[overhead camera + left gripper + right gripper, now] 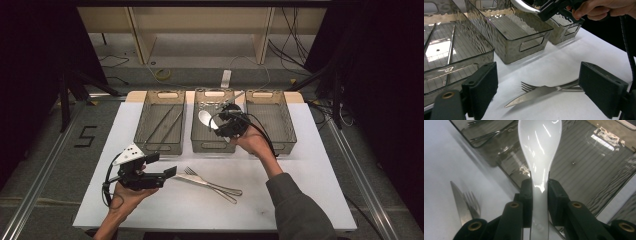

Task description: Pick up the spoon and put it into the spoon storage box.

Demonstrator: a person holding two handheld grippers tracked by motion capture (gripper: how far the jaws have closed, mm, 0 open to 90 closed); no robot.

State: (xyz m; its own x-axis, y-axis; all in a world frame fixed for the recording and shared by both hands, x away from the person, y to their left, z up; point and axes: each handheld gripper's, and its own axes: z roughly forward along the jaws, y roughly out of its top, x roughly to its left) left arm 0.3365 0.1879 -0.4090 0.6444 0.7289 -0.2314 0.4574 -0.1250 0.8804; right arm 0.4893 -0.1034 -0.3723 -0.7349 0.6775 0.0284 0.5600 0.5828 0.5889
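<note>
My right gripper [218,121] is shut on the handle of a white ceramic spoon [204,118] and holds it above the middle grey bin [212,148]. In the right gripper view the spoon [540,142] runs up from between the two pads [556,200], its bowl over the bin's ribbed floor. A knife [192,180] and a fork [215,186] lie crossed on the white table in front of the bins. My left gripper [162,165] rests open at the lower left, its jaws aimed at them. The left gripper view has the knife [534,93] and fork [527,86] between the open jaws, untouched.
Three translucent grey bins stand in a row at the back of the table [310,165]. The left bin [160,145] holds long thin metal utensils [165,122]. The right bin [272,122] looks bare. Dark floor and cables surround the table.
</note>
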